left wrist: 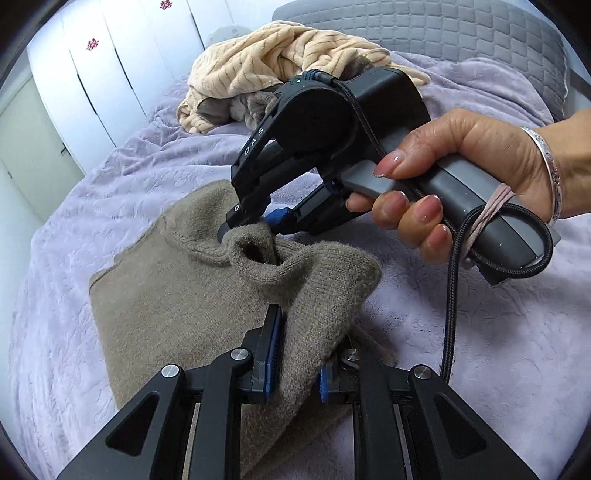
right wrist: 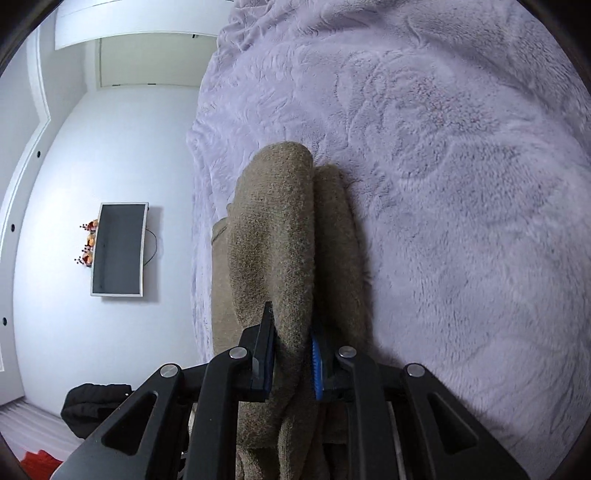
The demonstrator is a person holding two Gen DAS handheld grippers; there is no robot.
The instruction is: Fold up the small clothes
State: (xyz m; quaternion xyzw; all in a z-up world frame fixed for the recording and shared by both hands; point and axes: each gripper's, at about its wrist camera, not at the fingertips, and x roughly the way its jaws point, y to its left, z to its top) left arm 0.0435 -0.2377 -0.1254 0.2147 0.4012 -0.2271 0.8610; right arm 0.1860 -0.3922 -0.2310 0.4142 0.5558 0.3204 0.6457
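A taupe knit sweater (left wrist: 166, 295) lies partly folded on a lavender plush blanket (left wrist: 443, 332) that covers a bed. My left gripper (left wrist: 310, 332) is shut on a raised fold of the sweater at its near edge. A hand (left wrist: 461, 166) holds my right gripper (left wrist: 251, 227), which points down and is shut on a bunched bit of the sweater's far edge. In the right wrist view, a thick fold of the sweater (right wrist: 273, 221) runs forward from between the pads of the right gripper (right wrist: 291, 321), lifted above the blanket (right wrist: 443, 184).
A pile of beige and grey clothes (left wrist: 277, 62) lies farther up the bed, before a grey quilted headboard (left wrist: 424, 29). White wardrobe doors (left wrist: 92, 74) stand at the left. The right gripper's black cable (left wrist: 452, 295) hangs down. A wall screen (right wrist: 118, 249) and a dark bundle (right wrist: 96, 402) are beyond the bed's edge.
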